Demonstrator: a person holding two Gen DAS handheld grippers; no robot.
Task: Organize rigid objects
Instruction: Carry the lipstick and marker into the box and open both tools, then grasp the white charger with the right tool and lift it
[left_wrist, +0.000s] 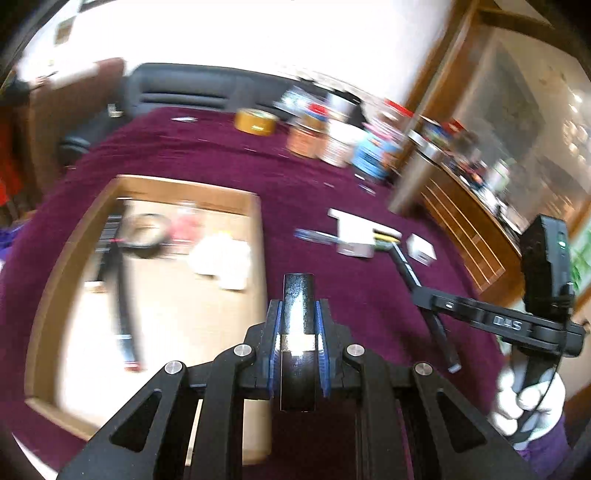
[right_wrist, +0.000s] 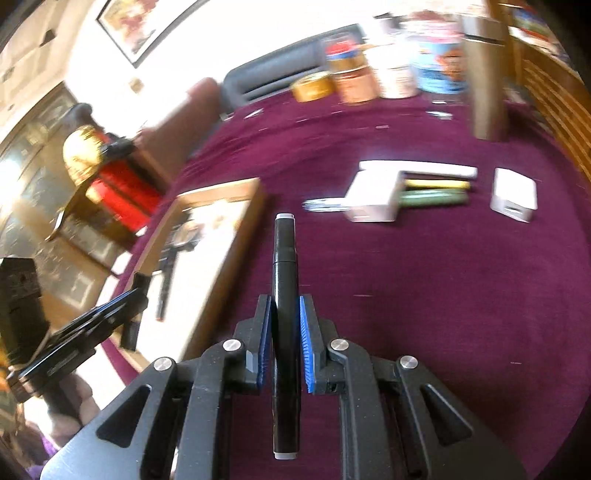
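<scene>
Left gripper (left_wrist: 298, 325): clamped on a black tube with a gold band (left_wrist: 298, 314), above the maroon desk (left_wrist: 314, 177) beside the box's edge.
Right gripper (right_wrist: 283, 332): clamped on a black marker (right_wrist: 284, 280), pointing toward 12 o'clock.
Cardboard box (left_wrist: 255, 206): at 10 o'clock of the left gripper, holding blurred items.
White boxes (right_wrist: 373, 203): at 1 o'clock of the right gripper, pens beside them.
Cans (left_wrist: 332, 144): far edge, at 12 o'clock.

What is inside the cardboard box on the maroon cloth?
Inside the cardboard box: a tape roll, a long black stick-like item and something white. Blur hides detail; the left gripper covers its near corner.
</scene>
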